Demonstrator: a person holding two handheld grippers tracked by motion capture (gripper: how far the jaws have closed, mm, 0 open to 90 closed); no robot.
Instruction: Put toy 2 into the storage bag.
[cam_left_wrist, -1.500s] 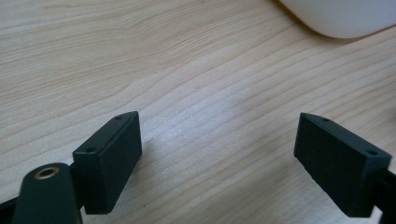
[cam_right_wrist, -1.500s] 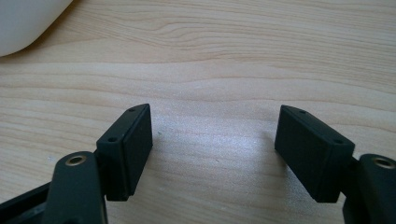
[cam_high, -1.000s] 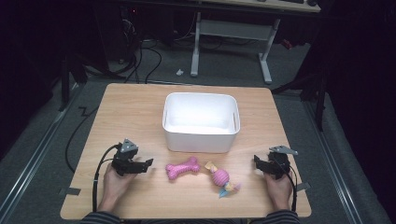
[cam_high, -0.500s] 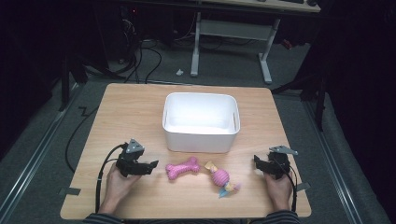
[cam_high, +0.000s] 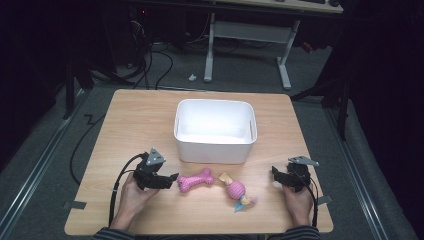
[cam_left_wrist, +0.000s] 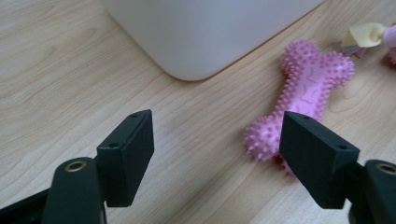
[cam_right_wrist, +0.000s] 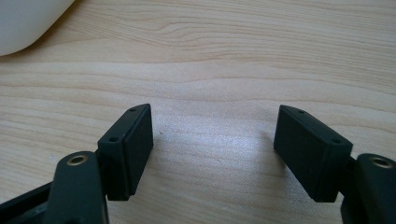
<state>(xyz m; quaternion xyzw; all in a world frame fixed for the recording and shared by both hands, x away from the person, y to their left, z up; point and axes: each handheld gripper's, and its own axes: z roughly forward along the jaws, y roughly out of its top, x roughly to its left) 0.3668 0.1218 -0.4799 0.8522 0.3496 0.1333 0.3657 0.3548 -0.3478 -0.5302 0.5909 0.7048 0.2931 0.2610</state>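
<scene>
white plastic bin (cam_high: 215, 131) at frame centre, empty. below it, spiky pink bone toy (cam_high: 195, 180) and ball toy (cam_high: 236, 190). left gripper (cam_high: 169, 179) wide, closing in on bone; probably pre-grasp, needing jaws astride it. right gripper (cam_high: 278, 176) wide, idle lower right.

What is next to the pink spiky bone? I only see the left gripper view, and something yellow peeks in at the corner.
Observer: That yellow bit belongs to a small toy with a pink ball in the middle, lying on the table just right of the pink bone.
Operator: Where does that white wall go?
Observer: It is the side of a white bin, open on top and with nothing inside it.
Operator: What is the other hand doing?
Observer: The right gripper sits near the table's right edge, jaws open over bare wood, apart from both toys.
</scene>
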